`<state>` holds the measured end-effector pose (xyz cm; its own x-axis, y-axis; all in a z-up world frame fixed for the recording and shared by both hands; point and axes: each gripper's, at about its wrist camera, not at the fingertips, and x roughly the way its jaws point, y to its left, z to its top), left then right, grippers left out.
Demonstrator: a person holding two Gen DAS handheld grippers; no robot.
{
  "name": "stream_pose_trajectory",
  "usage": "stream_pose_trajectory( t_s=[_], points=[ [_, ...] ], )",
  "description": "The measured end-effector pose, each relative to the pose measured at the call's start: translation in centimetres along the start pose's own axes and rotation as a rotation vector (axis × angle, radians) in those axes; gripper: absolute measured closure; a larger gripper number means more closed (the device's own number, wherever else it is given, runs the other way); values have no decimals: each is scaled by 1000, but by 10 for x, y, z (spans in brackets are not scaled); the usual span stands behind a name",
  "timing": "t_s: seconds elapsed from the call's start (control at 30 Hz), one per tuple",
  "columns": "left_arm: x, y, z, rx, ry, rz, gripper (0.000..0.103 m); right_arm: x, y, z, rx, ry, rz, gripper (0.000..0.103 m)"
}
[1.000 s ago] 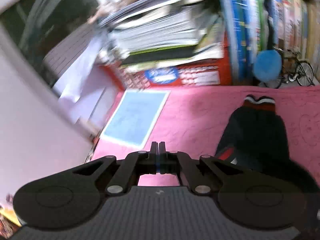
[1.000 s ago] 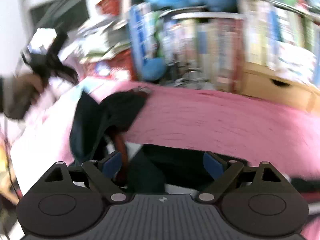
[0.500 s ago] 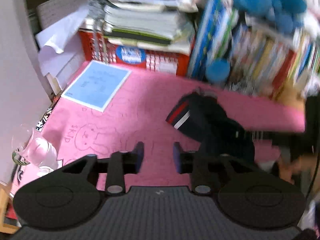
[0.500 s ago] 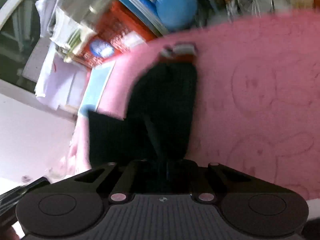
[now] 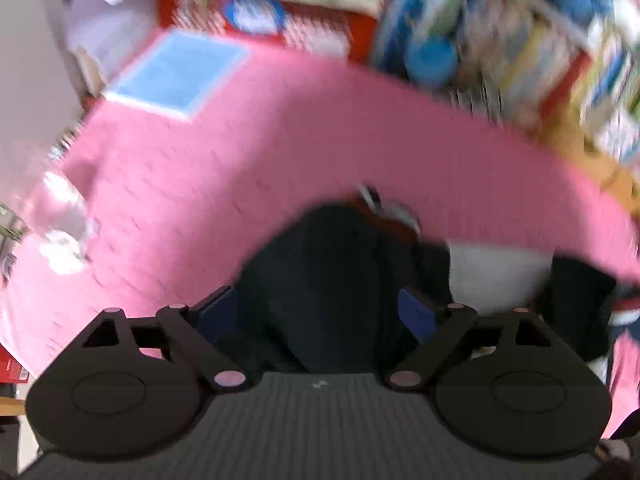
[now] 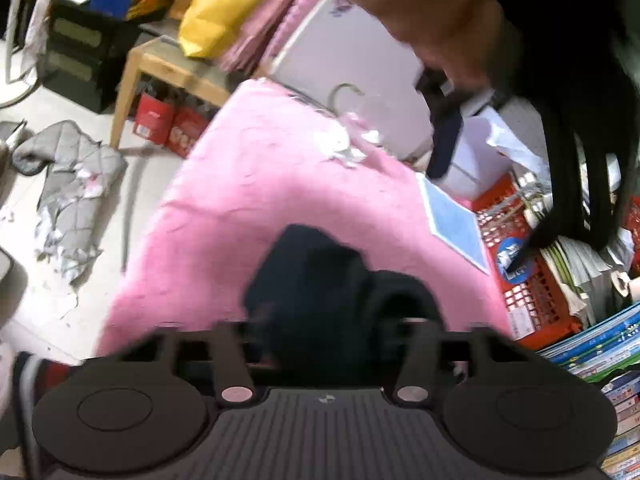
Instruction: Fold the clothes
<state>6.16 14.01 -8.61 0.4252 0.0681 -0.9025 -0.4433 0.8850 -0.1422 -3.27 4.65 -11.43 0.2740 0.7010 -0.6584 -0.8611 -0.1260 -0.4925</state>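
Note:
A dark navy garment [image 5: 320, 280] with a red-and-white striped cuff [image 5: 390, 210] lies bunched on the pink table cover [image 5: 240, 152]. My left gripper [image 5: 316, 312] is open wide, its blue-padded fingers on either side of the dark cloth. In the right wrist view the same garment [image 6: 320, 280] is a dark heap on the pink cover [image 6: 248, 184]. My right gripper [image 6: 324, 340] sits right over it, motion-blurred; cloth fills the gap between the fingers, and I cannot tell whether they grip it.
A blue sheet [image 5: 180, 76], a red crate [image 5: 280, 24] of papers and a row of books [image 5: 560, 60] line the far edge. A glass [image 5: 60, 216] stands at the left. The person's head and hair [image 6: 540, 60] hang over the table. A quilted cloth [image 6: 68, 184] lies on the floor.
My left gripper has opened wide and moved down over the garment. My right gripper has swung round from facing the bookshelf side to facing the room and floor, still at the dark cloth.

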Motion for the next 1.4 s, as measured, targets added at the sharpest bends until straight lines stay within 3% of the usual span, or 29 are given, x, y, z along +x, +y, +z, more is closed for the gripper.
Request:
stream_pose_trajectory(
  t_s=[0.03, 0.1, 0.13, 0.17, 0.2, 0.27, 0.43, 0.6, 0.67, 0.73, 0.8, 0.87, 1.0, 1.13, 1.23, 1.33, 1.4],
  points=[
    [11, -9, -1, 25, 22, 12, 12, -1, 17, 3, -68, 2, 8, 38],
    [39, -30, 1, 101, 44, 105, 11, 2, 22, 4, -71, 15, 16, 35],
    [51, -36, 1, 134, 54, 160, 31, -2, 24, 2, -65, 21, 22, 33],
    [61, -37, 3, 148, 69, 183, 69, -7, 26, 0, -61, 26, 28, 33],
    [70, -37, 5, 154, 82, 201, 79, -13, 25, -4, -45, 33, 27, 32],
    [65, -24, 19, 73, 58, 166, 98, -27, 21, -13, -7, 49, 18, 28],
    [-10, 23, 68, -65, -198, 19, 99, -49, -28, -47, 240, 113, -66, 20],
    [-98, 79, 89, -253, -553, -337, 99, -66, -80, -82, 464, 214, -202, 13],
    [-107, 92, 83, -281, -618, -371, 99, -69, -98, -94, 523, 248, -267, 12],
    [-99, 101, 76, -327, -599, -273, 96, -69, -114, -106, 588, 282, -318, 10],
    [-72, 105, 72, -367, -464, -71, 96, -68, -128, -120, 657, 321, -364, 10],
    [-39, 106, 67, -362, -311, 85, 97, -67, -135, -133, 707, 356, -385, 9],
    [0, 107, 37, -377, -130, 100, 92, -66, -137, -153, 776, 408, -362, 8],
    [-7, 88, 22, -302, -94, 128, 89, -73, -138, -160, 849, 397, -287, 8],
    [-13, 52, 21, -115, -117, 63, 89, -92, -150, -170, 949, 349, -233, 8],
    [-19, 15, 21, 73, -140, -3, 89, -121, -158, -188, 1041, 340, -258, 8],
    [-23, -9, 21, 198, -155, -46, 83, -138, -163, -203, 1080, 347, -276, 8]
  ],
)
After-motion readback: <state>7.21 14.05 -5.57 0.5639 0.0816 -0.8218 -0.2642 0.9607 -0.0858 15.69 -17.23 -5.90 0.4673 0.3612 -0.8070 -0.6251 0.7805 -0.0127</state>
